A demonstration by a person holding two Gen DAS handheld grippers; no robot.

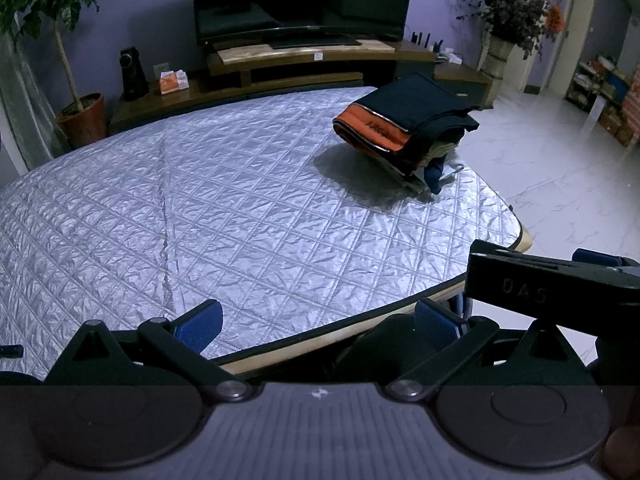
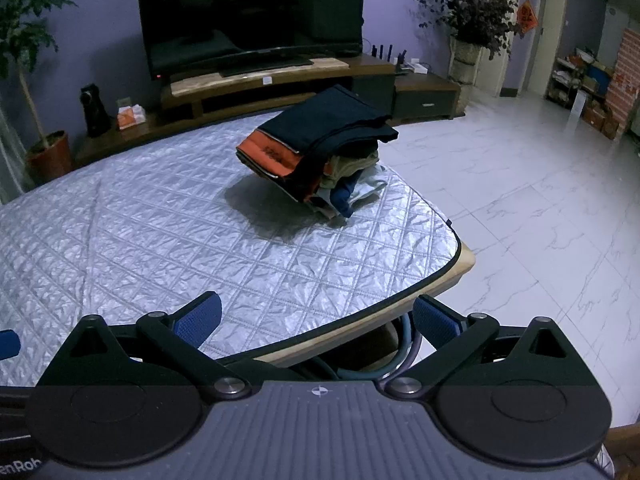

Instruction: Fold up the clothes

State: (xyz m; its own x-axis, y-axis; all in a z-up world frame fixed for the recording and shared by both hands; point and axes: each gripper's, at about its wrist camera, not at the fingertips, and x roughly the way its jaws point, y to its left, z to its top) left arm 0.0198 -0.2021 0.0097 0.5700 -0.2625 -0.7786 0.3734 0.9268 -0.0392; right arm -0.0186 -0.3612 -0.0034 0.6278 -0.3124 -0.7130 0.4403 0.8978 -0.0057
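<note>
Fingers [image 2: 198, 320] apart, empty, clothes stack [image 2: 316, 152] on table [image 2: 160, 232]

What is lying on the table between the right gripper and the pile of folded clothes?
Nothing: between the right gripper and the pile of folded clothes, the right wrist view shows only bare quilted silver cover.

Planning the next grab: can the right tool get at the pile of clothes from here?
Probably yes. The right tool is open and holds nothing, and only bare quilted cover lies between it and the pile of clothes near the table's far right edge.
</note>
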